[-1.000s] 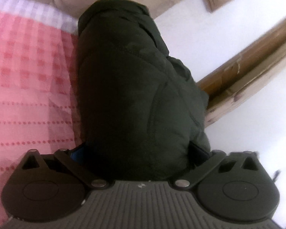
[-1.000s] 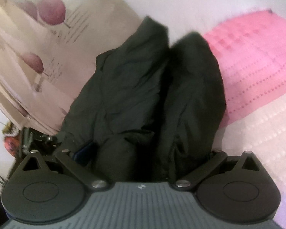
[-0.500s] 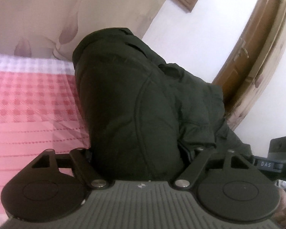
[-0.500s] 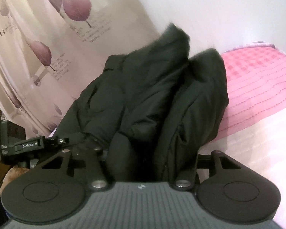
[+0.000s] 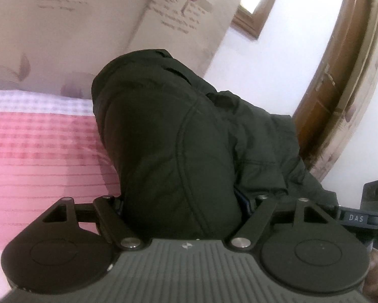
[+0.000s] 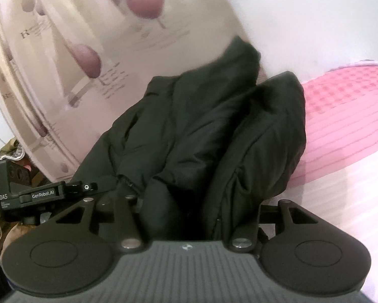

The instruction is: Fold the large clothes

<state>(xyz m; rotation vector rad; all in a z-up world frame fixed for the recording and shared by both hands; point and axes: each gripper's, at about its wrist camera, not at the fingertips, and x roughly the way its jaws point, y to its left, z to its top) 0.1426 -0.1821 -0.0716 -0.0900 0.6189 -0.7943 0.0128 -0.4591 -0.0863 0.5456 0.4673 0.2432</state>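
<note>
A dark padded jacket (image 5: pixel 173 139) fills the middle of both views, bunched and held up over a pink checked bed cover (image 5: pixel 42 151). My left gripper (image 5: pixel 182 202) is shut on a thick fold of the jacket; its fingertips are hidden in the cloth. In the right wrist view my right gripper (image 6: pixel 196 207) is shut on two bunched folds of the same jacket (image 6: pixel 201 131), with its fingertips hidden too. The left gripper's body (image 6: pixel 32 192) shows at the left of the right wrist view, close beside the right one.
A cream curtain (image 5: pixel 87 12) with purple tree prints hangs behind the bed. A wooden door (image 5: pixel 340 88) and white wall stand at the right of the left wrist view. The pink bed cover (image 6: pixel 345 116) also lies at the right of the right wrist view.
Both grippers have lifted and tilted up with the jacket, so more curtain and wall show. The two grippers have come closer together; each now sees the other.
</note>
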